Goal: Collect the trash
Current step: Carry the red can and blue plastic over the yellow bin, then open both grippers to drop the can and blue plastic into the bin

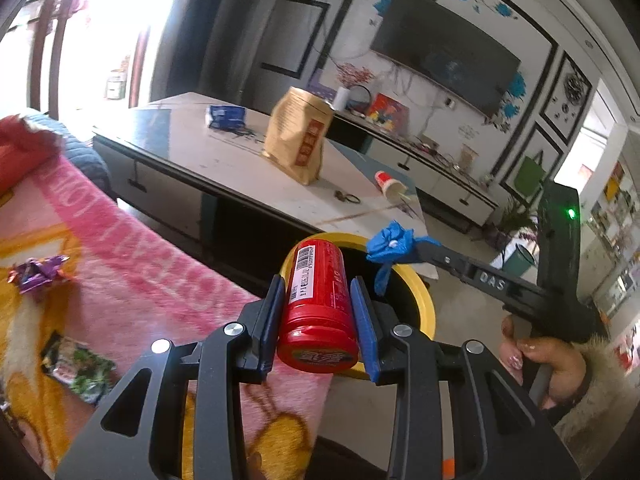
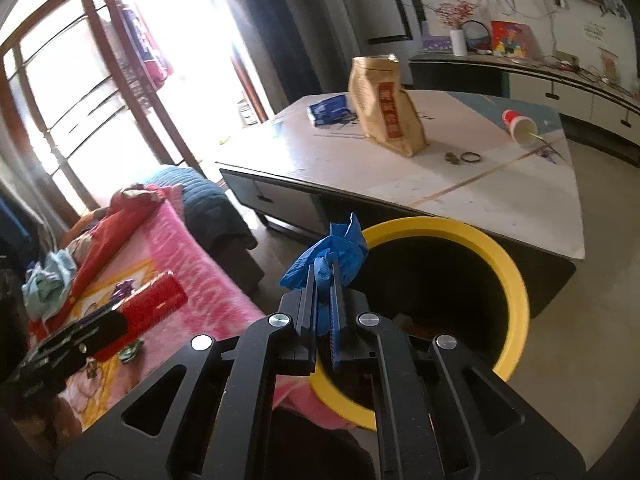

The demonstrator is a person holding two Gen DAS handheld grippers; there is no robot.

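My left gripper [image 1: 318, 284] is shut on a red cylindrical can [image 1: 320, 304] with a barcode label, held near the rim of a yellow-rimmed black trash bin [image 1: 424, 300]. The right gripper [image 2: 325, 264] is shut on a crumpled blue glove [image 2: 332, 254], at the left edge of the bin [image 2: 516, 280]. In the left wrist view the blue glove [image 1: 390, 242] hangs from the right gripper over the bin's far rim. The red can [image 2: 154, 302] and left gripper show at the left of the right wrist view, above a pink blanket [image 2: 192, 276].
A purple wrapper [image 1: 38, 274] and a green snack packet [image 1: 78, 366] lie on the pink blanket [image 1: 132, 264]. The low table [image 2: 460, 184] behind the bin carries a tan paper bag [image 2: 384, 108], a blue packet [image 2: 330, 110] and a tipped red paper cup [image 2: 520, 124].
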